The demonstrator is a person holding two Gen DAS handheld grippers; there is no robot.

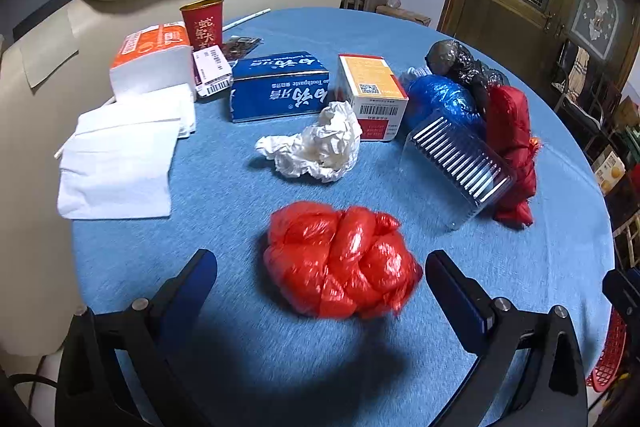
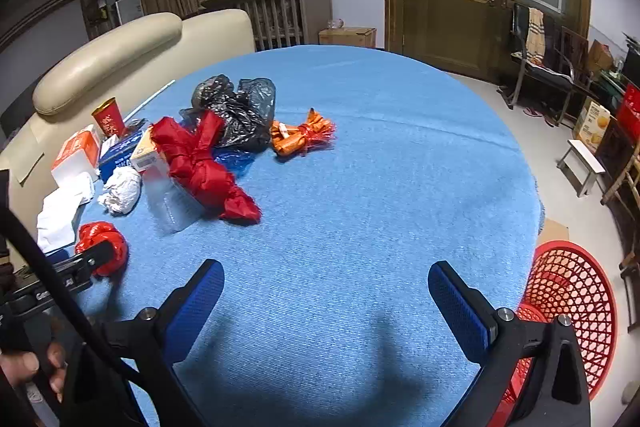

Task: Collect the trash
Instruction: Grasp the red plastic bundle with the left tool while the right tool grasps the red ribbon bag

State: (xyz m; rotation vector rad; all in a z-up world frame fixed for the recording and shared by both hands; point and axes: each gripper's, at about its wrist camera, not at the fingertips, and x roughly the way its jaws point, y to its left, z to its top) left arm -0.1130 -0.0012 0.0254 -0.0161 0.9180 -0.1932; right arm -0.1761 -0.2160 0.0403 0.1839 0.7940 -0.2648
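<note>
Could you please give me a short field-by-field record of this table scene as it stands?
surface: round table with blue cloth
left gripper: open, the knotted red bag lies between its fingers, not yet gripped
right gripper: open, nothing between its fingers, over bare cloth
nearby trash: crumpled tissue, clear plastic tray, long red bag, black bag, orange bundle
boxes: blue toothpaste box, tissue pack
bin: red mesh basket on the floor beside the table

Glossy crinkled red plastic bag [image 1: 340, 261] on matt woven blue tablecloth [image 1: 224, 195]; crumpled white paper [image 1: 316, 147] beyond.
</note>
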